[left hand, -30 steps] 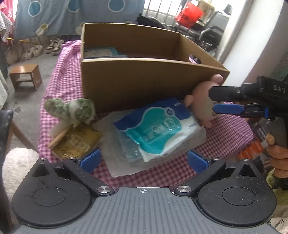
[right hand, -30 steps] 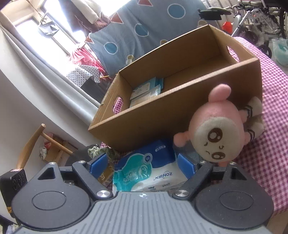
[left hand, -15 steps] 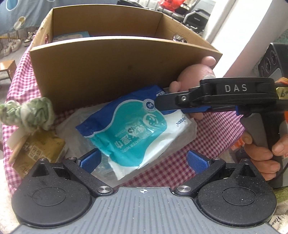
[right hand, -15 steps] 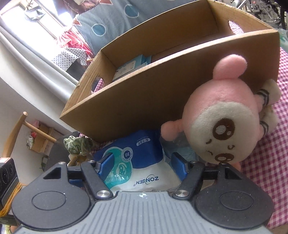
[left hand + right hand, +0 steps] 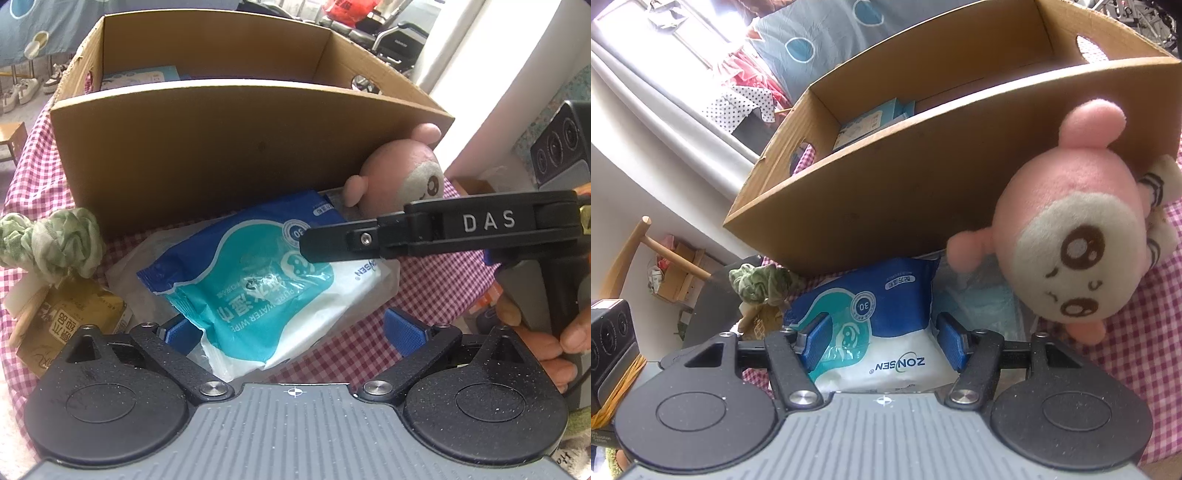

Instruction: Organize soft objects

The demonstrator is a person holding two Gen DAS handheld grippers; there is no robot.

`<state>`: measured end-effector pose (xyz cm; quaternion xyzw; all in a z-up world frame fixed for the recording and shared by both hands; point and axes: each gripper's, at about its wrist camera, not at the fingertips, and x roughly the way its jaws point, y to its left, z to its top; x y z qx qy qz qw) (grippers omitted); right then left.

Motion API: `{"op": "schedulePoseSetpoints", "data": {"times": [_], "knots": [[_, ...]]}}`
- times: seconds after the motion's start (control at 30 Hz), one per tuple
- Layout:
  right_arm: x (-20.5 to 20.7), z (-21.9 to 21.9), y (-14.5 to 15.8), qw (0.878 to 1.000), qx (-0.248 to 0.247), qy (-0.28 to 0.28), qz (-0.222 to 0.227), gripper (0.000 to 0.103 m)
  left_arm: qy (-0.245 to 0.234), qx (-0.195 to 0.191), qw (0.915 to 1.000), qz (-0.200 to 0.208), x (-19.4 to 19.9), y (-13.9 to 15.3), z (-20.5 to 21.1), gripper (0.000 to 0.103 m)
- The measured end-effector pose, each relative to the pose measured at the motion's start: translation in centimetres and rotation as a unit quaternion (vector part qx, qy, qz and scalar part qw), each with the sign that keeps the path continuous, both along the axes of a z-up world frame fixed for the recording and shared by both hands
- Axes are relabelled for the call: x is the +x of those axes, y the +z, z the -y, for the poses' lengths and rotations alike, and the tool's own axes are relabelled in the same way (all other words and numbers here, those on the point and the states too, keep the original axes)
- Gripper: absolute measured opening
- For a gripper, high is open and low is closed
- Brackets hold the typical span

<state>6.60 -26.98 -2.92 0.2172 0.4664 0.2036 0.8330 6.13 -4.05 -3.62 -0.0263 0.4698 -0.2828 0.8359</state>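
Note:
A blue and white wet wipes pack (image 5: 258,295) lies on a clear plastic bag (image 5: 147,258) in front of the cardboard box (image 5: 240,147). My right gripper (image 5: 882,343) has the pack (image 5: 886,332) between its blue pads; its jaws are closing and the pads touch the pack's sides. In the left wrist view its black fingers (image 5: 332,245) reach across the pack from the right. My left gripper (image 5: 291,332) stands open over the pack's near end. A pink plush toy (image 5: 1071,236) leans on the box (image 5: 923,177) at the right.
A green knotted cloth (image 5: 51,243) and a yellow packet (image 5: 70,321) lie left of the pack on the checked tablecloth (image 5: 424,288). A light blue packet (image 5: 871,122) rests inside the box. A person's hand (image 5: 535,339) holds the right gripper's handle.
Both grippers came down closer to the wet wipes pack. The right gripper slid across the pack in the left view, and its jaws narrowed onto the pack's sides.

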Motion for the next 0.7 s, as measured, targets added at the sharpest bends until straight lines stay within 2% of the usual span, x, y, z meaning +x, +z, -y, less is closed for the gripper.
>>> {"op": "schedulePoseSetpoints", "data": {"times": [0.2, 0.47, 0.7], "knots": [[0.1, 0.5, -0.6, 1.0, 0.0, -0.016, -0.011, 0.065, 0.003, -0.001, 1.0, -0.002, 0.1, -0.2, -0.6, 0.101], [0.7, -0.2, -1.1, 1.0, -0.012, -0.016, -0.015, 0.066, -0.007, 0.026, 0.9996, 0.011, 0.4, -0.6, 0.6, 0.101], [0.4, -1.1, -0.3, 1.0, -0.027, -0.004, -0.001, 0.064, -0.013, 0.018, 0.9996, 0.015, 0.4, -0.4, 1.2, 0.102]]}}
